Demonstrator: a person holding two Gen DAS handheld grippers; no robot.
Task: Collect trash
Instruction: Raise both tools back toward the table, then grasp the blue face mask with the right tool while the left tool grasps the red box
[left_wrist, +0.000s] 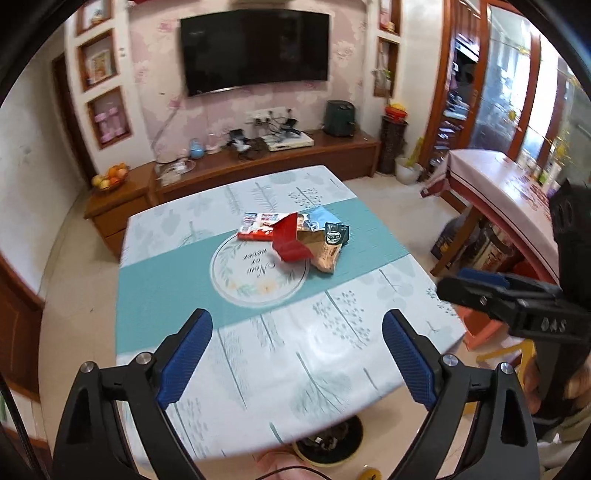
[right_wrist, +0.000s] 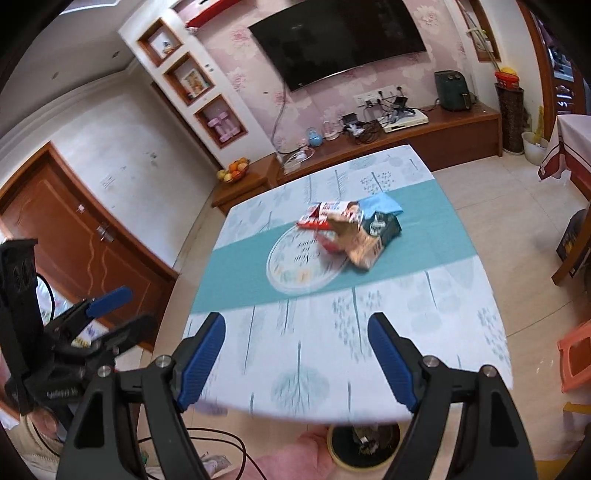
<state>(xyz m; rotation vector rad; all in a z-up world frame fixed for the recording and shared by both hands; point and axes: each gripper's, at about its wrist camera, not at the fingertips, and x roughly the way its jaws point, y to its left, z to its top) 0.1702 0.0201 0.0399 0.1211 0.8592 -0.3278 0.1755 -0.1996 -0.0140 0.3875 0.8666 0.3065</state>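
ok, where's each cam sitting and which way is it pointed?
Left wrist: on the left gripper, looking down over the table at the wrapper pile; right gripper at right edge.
Right wrist: on the right gripper, same aim; left gripper at left edge, pink trouser leg below.
Shared: table, pile, TV, cabinet.

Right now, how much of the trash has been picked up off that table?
None looks collected yet. The wrappers lie heaped in the middle of the table, with a yellow-rimmed bin on the floor below its near edge. Nothing is in hand: the left gripper and right gripper are both open and empty. The whole pile is left.
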